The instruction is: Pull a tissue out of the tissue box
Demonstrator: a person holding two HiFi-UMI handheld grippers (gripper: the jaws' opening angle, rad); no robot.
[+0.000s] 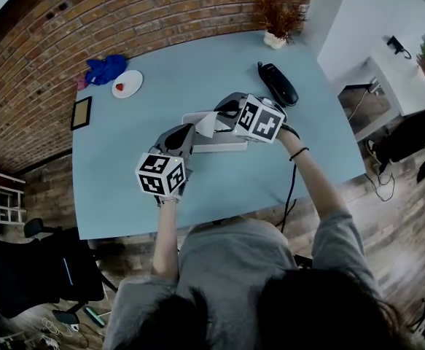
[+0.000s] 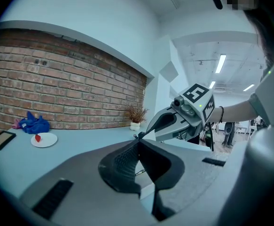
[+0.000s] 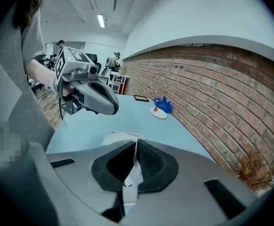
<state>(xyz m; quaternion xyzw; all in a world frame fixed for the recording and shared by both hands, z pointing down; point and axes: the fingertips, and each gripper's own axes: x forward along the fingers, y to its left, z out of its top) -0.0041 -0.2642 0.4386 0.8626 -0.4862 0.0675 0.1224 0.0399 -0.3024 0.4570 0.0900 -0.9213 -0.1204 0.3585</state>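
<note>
A flat white tissue box [image 1: 223,145] lies on the light blue table [image 1: 125,166]. My right gripper [image 1: 216,120] hangs over the box, shut on a white tissue [image 1: 205,127] that stands up from it. In the right gripper view the tissue [image 3: 133,173] runs down between the closed pads of the right gripper [image 3: 136,145], with the box [image 3: 120,136] below. My left gripper [image 1: 190,132] is just left of the tissue above the box, and I see nothing gripped. Its tips meet in the left gripper view [image 2: 137,142], close to the right gripper [image 2: 139,135].
A black handset [image 1: 278,84] and a potted dry plant [image 1: 276,36] sit at the far right of the table. At the far left are a white plate [image 1: 127,84], a blue cloth [image 1: 106,69] and a dark frame [image 1: 82,112]. A cable [image 1: 291,188] hangs off the near edge.
</note>
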